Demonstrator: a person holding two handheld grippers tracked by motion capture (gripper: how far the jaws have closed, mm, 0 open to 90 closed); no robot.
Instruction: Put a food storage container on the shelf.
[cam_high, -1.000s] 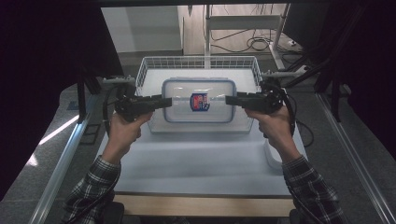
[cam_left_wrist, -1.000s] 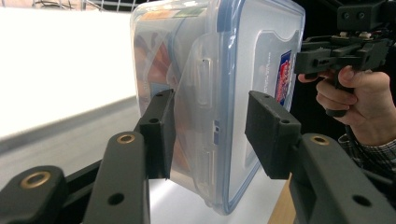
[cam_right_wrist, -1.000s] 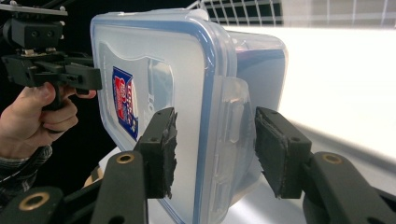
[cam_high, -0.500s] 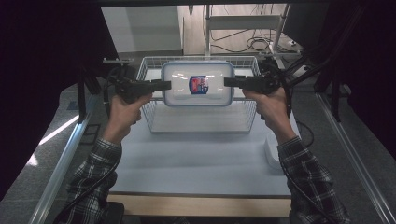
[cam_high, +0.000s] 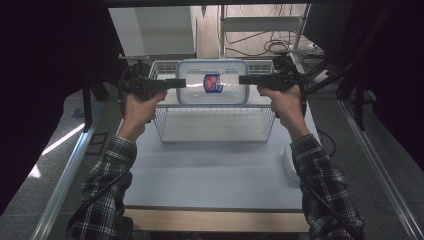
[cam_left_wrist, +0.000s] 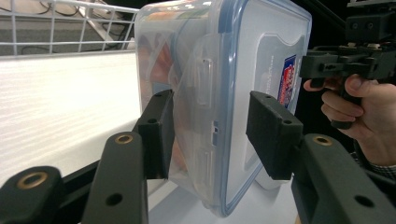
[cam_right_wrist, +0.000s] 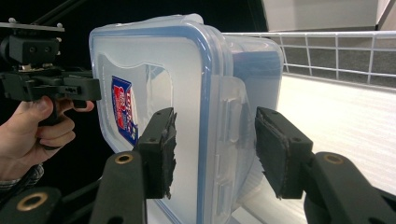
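A clear plastic container (cam_high: 212, 82) with a blue-edged lid and a red-and-blue sticker hangs level in the air over a white wire basket (cam_high: 215, 126). My left gripper (cam_high: 181, 83) is shut on its left end and my right gripper (cam_high: 243, 80) on its right end. In the left gripper view the jaws (cam_left_wrist: 210, 123) straddle the container (cam_left_wrist: 205, 65) at a lid latch, with the right gripper (cam_left_wrist: 336, 63) at the far end. In the right gripper view the jaws (cam_right_wrist: 215, 137) clamp the container (cam_right_wrist: 187, 84) the same way, and the left gripper (cam_right_wrist: 56, 86) is beyond.
The basket stands at the far side of a white table (cam_high: 210, 175), its inside bare. A white object (cam_high: 290, 160) lies at the table's right edge. Dark frames and cables flank the table; a metal shelf (cam_high: 260, 30) stands behind.
Both grippers have carried the container away from the person and slightly upward, from in front of the basket to above it. The grip on both ends is unchanged.
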